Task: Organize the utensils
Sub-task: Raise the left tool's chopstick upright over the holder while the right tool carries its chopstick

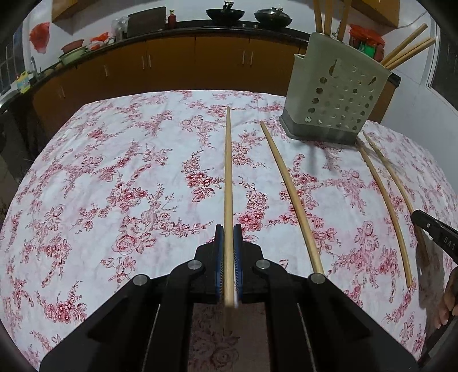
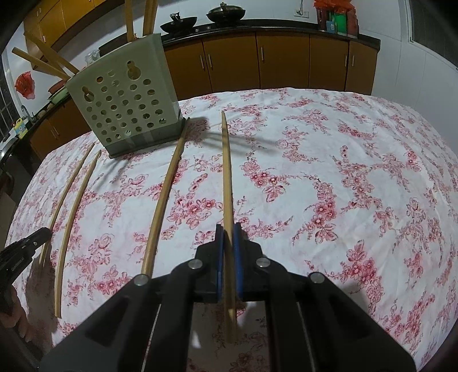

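My left gripper point(image 1: 228, 229) is shut on a wooden chopstick point(image 1: 228, 171) that points straight ahead over the table. My right gripper point(image 2: 228, 229) is shut on another chopstick point(image 2: 226, 171), also pointing ahead. A perforated pale green utensil holder point(image 1: 337, 94) with several chopsticks standing in it sits at the back right in the left wrist view and at the back left in the right wrist view point(image 2: 126, 100). Loose chopsticks lie on the cloth: one beside my left gripper point(image 1: 292, 194), two further right point(image 1: 386, 206), and one left of my right gripper point(image 2: 163, 200).
The table carries a white cloth with red flowers point(image 1: 128, 171). Orange kitchen cabinets point(image 1: 171, 60) and a dark counter with woks point(image 1: 225, 13) run behind it. The other gripper's tip shows at the right edge point(image 1: 435, 229) and at the left edge point(image 2: 25, 251).
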The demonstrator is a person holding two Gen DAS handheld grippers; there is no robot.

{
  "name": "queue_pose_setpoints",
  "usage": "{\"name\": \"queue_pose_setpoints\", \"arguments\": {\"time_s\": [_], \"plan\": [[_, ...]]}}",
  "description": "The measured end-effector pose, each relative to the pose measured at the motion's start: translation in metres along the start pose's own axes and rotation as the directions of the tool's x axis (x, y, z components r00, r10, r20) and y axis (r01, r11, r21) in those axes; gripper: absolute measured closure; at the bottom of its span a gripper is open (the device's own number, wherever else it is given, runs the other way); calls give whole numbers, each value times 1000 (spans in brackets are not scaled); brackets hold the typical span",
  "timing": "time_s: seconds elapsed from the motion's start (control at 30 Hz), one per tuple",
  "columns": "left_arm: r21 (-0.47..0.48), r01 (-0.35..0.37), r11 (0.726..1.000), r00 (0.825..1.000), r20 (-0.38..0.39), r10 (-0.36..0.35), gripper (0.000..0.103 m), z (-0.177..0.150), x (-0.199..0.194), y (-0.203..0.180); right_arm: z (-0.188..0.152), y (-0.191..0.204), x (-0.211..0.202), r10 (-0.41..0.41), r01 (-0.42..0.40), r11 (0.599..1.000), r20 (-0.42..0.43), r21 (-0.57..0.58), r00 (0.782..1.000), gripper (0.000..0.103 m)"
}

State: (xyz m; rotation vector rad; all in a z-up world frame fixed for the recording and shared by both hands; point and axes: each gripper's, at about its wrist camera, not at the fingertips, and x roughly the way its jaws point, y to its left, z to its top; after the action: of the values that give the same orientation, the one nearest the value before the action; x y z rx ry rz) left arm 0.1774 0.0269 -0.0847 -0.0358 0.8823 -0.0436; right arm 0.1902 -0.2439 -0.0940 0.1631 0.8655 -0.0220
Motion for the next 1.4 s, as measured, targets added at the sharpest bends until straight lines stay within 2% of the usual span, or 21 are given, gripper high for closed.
{"name": "queue_pose_setpoints", "arguments": {"time_s": [0.53,0.97,1.27,1.4], "plan": [[-16,10,1000,1000,-2,-10,95,1,-4,2,3,-8,-11,4,-4,1000,30,2,1000,95],[-47,50,998,990,132,-44,95,32,-48,4,33,-9,-59,44,-49,999,178,20,983,95],[-51,51,997,988,148,-43,95,35,-53,6,34,-10,-63,46,-52,998,191,24,981,95],[-60,56,997,983,177,-44,95,41,-63,10,42,-13,-76,47,-57,998,235,35,971,95]]}}
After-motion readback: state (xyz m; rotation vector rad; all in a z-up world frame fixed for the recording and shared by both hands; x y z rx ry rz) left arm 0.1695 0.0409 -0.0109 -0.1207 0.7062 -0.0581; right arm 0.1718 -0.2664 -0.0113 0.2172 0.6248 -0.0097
